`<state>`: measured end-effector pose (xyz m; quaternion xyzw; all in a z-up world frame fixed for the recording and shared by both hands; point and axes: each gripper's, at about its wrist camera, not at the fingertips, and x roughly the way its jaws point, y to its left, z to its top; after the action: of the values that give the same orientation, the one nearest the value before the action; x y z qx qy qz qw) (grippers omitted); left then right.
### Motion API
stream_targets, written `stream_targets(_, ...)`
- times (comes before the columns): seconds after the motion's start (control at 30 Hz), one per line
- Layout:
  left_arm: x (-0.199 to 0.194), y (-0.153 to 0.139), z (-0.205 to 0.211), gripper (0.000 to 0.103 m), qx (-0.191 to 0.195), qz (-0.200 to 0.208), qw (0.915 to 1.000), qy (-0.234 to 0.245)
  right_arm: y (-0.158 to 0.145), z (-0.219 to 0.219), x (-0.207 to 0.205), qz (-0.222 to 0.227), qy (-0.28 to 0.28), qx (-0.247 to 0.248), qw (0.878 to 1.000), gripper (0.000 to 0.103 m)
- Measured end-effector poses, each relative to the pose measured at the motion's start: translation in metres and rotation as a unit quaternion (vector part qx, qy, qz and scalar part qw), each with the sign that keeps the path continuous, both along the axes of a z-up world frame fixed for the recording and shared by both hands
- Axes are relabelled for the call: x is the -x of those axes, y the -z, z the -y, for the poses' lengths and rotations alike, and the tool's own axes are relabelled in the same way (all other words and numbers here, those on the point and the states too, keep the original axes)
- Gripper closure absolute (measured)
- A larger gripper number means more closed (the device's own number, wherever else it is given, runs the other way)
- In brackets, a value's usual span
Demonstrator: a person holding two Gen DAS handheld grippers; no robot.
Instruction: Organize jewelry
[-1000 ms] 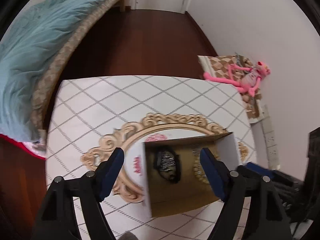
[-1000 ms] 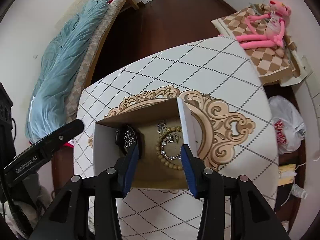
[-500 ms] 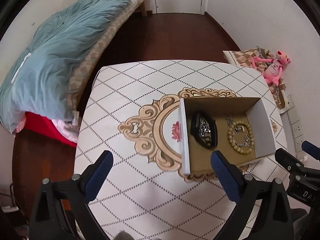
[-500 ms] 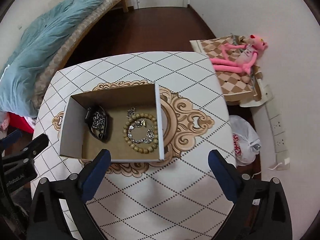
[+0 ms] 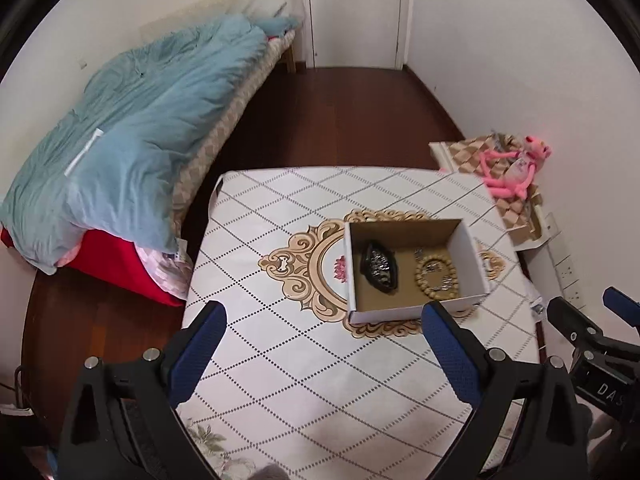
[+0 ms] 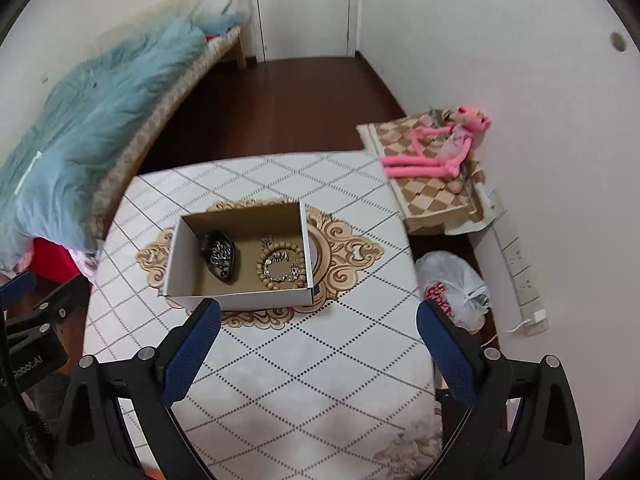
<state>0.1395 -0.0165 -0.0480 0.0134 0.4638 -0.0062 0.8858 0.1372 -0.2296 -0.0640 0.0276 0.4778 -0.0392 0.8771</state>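
While both my claws hang wide apart and empty above the tabletop (image 6: 280, 360), the cardboard box (image 6: 240, 296) sits on the gold ornament toward the far right part of it, holding a bead bracelet (image 6: 280, 266) with silver pieces inside its ring and, beside it, a dark oval dish (image 6: 220, 258) of silver chain. My left claw (image 5: 320, 350) and right claw (image 6: 318, 344) have each just been opening, with nothing between the jaws. I judge the sorting all but done, so the careful move is a straight retreat clear of the box walls, no sweeping across them. Writing: "Robot.AI" on the left claw's body in the right view, "DAS" on the right claw's in the left view; red print on the plastic bag (image 6: 452, 288) on the floor is unreadable.
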Motion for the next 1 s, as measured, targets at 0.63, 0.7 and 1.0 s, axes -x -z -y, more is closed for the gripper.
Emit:
stream_targets(0.63, 0.08, -0.095, -0.005, 0.003, 0.022, 0.06, 0.9979, 0.009, -0.133, 0.002, 0.108, 0.109, 0.006, 0.004, 0.994, 0.003)
stream_targets(0.7, 0.082, -0.097, -0.006, 0.003, 0.026, 0.059, 0.9979, 0.01, -0.136, -0.001, 0.112, 0.108, 0.003, 0.003, 0.994, 0.002)
stream_targets(1.0, 0.066, -0.096, 0.0, 0.003, 0.018, 0.049, 0.9986, 0.007, -0.13, 0.002, 0.092, 0.089, 0.004, -0.009, 0.996, 0.002)
